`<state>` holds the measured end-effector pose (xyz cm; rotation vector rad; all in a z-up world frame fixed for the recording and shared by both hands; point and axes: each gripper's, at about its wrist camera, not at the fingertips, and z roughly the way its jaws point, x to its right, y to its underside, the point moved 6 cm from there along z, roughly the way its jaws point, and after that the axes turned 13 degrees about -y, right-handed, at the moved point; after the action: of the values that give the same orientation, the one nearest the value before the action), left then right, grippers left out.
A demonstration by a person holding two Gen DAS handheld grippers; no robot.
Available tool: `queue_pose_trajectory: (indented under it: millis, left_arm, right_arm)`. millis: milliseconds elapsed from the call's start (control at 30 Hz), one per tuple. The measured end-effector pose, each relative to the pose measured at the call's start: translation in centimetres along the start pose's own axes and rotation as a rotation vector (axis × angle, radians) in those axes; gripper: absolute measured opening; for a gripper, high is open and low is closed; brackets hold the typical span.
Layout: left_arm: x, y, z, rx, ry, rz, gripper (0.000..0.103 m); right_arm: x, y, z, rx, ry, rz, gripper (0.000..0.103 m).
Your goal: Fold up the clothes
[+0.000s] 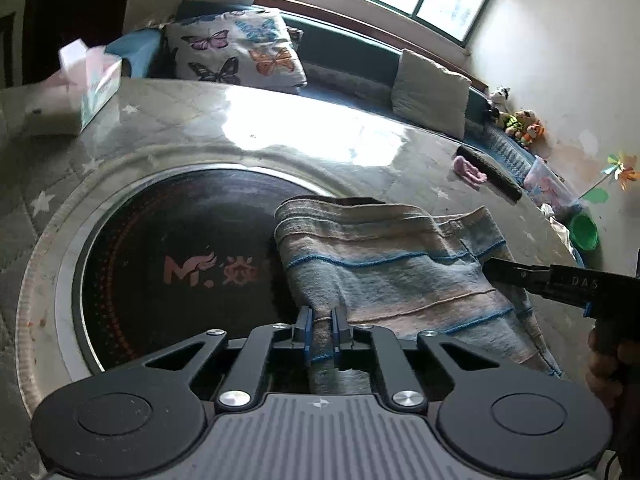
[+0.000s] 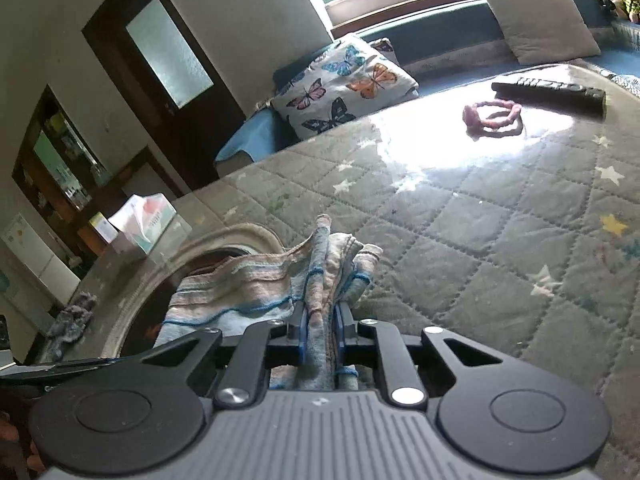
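A striped blue, pink and grey cloth (image 1: 400,268) lies partly folded on the table, over the edge of a round black hotplate (image 1: 180,268). My left gripper (image 1: 321,330) is shut on the cloth's near edge. My right gripper (image 2: 320,330) is shut on a bunched corner of the same cloth (image 2: 256,288), which stands up between its fingers. The right gripper also shows in the left wrist view (image 1: 500,270) at the cloth's right edge.
The table has a grey quilted star cover under glass (image 2: 500,220). On it are a tissue box (image 2: 144,220), a pink hair band (image 2: 492,118), a black remote (image 2: 552,90) and a grey rag (image 2: 72,320). A bench with cushions (image 1: 240,52) runs behind.
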<state>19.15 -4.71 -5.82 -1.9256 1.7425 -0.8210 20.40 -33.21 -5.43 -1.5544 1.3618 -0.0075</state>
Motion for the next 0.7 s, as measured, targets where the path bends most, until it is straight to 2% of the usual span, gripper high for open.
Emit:
queue_pose_trajectory:
  millis: [167, 700]
  left_arm:
    - [2.4, -0.8, -0.9, 0.030, 0.030, 0.049, 0.008]
    - [11.5, -2.5, -3.5, 0.092, 0.113, 0.195, 0.008]
  right_arm:
    - [-0.3, -0.5, -2.2, 0.039, 0.009, -0.017, 0.012]
    - [0.9, -2.6, -11.7, 0.190, 0.115, -0.056, 0.012]
